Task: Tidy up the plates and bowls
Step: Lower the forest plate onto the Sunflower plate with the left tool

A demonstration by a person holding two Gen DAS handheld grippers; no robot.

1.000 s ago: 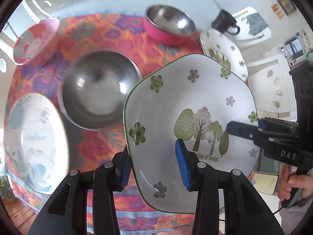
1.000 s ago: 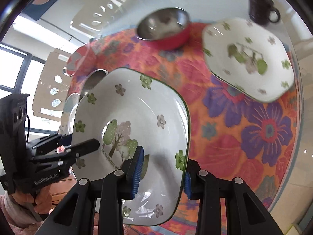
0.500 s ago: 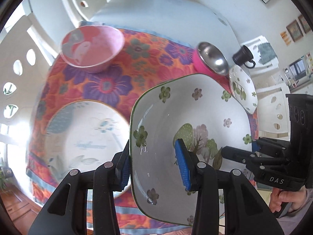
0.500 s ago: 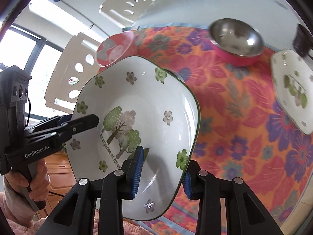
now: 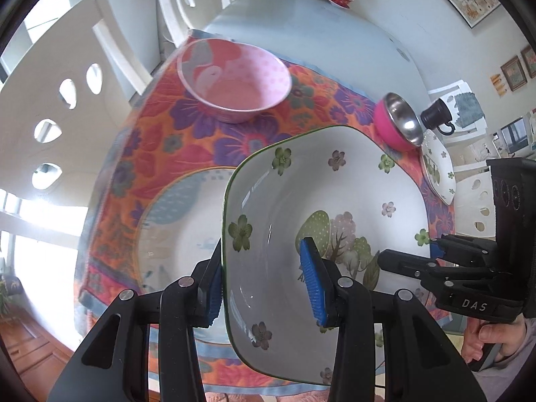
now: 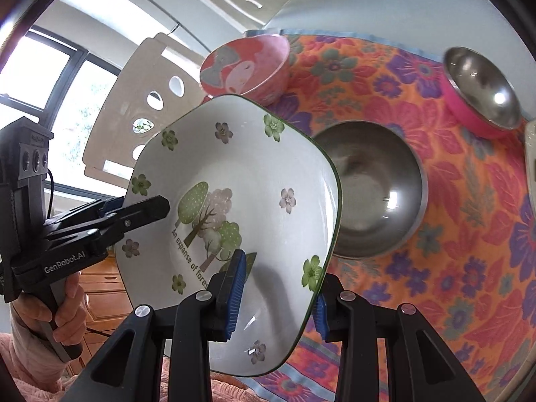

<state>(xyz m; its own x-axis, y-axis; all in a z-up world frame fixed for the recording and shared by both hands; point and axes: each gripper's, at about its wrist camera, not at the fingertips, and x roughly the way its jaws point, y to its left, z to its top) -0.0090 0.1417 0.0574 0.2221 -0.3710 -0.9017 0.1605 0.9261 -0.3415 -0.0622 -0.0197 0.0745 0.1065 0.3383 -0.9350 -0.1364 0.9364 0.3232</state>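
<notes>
A white square dish (image 5: 335, 201) with flowers and a tree picture hangs tilted above the table, held from both sides. My left gripper (image 5: 263, 284) is shut on its left rim, one blue pad inside and one beneath. In the right wrist view my right gripper (image 6: 278, 301) is shut on the opposite rim of the same dish (image 6: 234, 181). A round white plate (image 5: 181, 234) with blue pattern lies on the cloth under the dish's left edge. A pink bowl (image 5: 234, 80) stands behind it. A large steel bowl (image 6: 375, 194) sits just right of the dish.
A steel bowl with a pink outside (image 6: 482, 90) stands at the far right, with a second flowered dish (image 5: 435, 174) and a black mug (image 5: 435, 114) beyond it. White chairs (image 5: 50, 100) line the left side. A flowered cloth (image 6: 469, 268) covers the table's near part.
Both grippers carried the flowered dish leftward across the table. The steel bowl left the left wrist view, and the round blue-patterned plate now lies beneath the dish. Both grips are unchanged.
</notes>
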